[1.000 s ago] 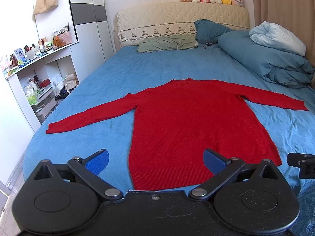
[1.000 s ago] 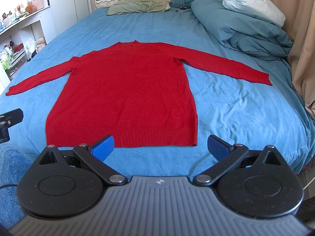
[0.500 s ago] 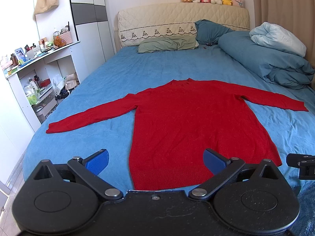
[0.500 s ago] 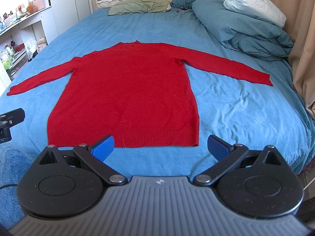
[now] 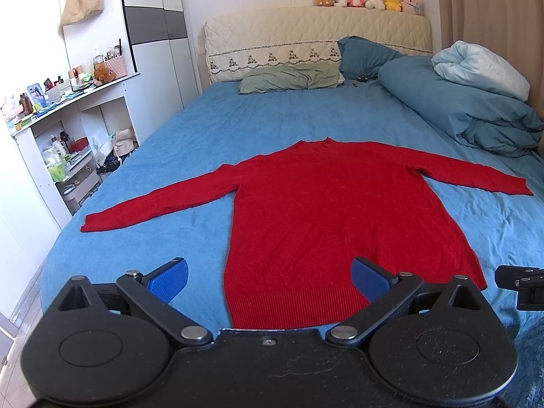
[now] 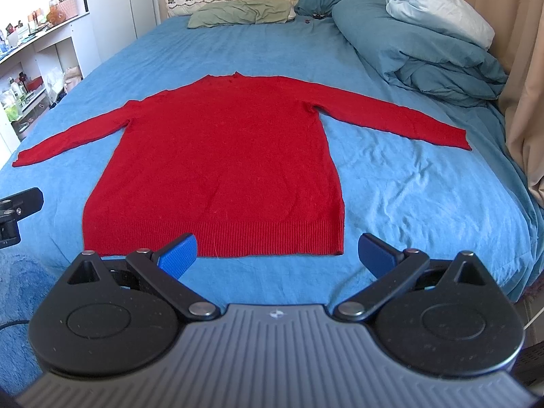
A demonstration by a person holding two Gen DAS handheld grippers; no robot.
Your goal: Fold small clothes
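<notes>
A red long-sleeved sweater [image 5: 333, 210] lies flat on the blue bed sheet [image 5: 258, 119], sleeves spread to both sides, hem toward me. It also shows in the right wrist view [image 6: 221, 156]. My left gripper [image 5: 270, 277] is open and empty, above the hem's left half. My right gripper [image 6: 277, 253] is open and empty, just in front of the hem's right part. Each gripper shows at the edge of the other's view, the right one [image 5: 520, 282] and the left one [image 6: 17, 210].
A folded blue duvet [image 5: 469, 102] with a pale blanket lies at the far right. Pillows [image 5: 292, 80] rest by the headboard. White shelves [image 5: 64, 129] with clutter stand left of the bed. A beige curtain [image 6: 523, 102] hangs at the right.
The right wrist view has moved slightly forward toward the hem. The sweater has not moved and both grippers stay open.
</notes>
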